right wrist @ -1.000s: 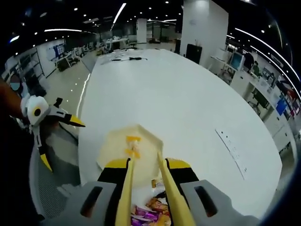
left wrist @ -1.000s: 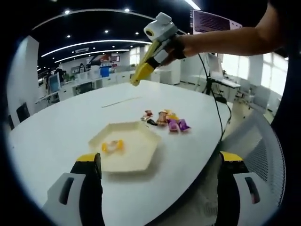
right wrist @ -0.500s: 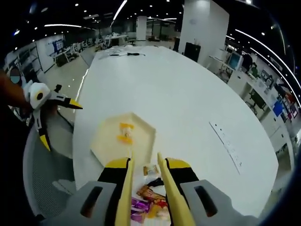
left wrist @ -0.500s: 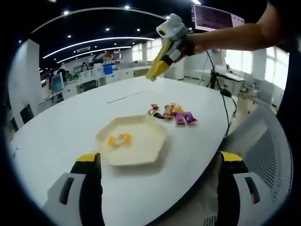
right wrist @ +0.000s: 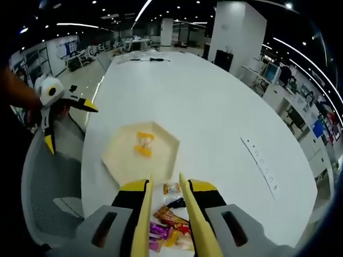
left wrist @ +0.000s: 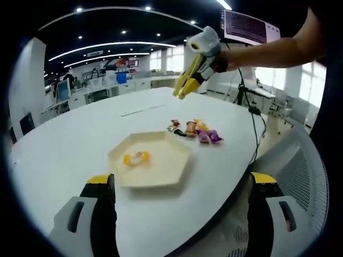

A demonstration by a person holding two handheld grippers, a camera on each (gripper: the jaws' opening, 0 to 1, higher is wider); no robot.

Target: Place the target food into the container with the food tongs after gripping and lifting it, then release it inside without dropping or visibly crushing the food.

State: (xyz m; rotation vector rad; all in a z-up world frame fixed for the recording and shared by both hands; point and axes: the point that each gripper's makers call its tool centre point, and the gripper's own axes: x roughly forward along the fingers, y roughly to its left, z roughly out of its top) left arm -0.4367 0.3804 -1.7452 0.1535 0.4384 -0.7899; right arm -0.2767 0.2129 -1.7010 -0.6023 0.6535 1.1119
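A cream hexagonal tray lies on the white table with a yellow-wrapped candy inside it. Beside the tray sits a pile of several wrapped candies. My left gripper is wide open and holds nothing, off the table's near edge. My right gripper, with long yellow tong jaws a little apart and nothing between them, hangs in the air above the candy pile.
The white oval table stretches far beyond the tray. A grey mesh chair stands at the table's edge by my left gripper. A flush socket strip sits in the tabletop. A black cable hangs past the edge.
My right gripper has drawn back from over the tray to above the candy pile, with its jaw gap unchanged. The left gripper has stayed wide open.
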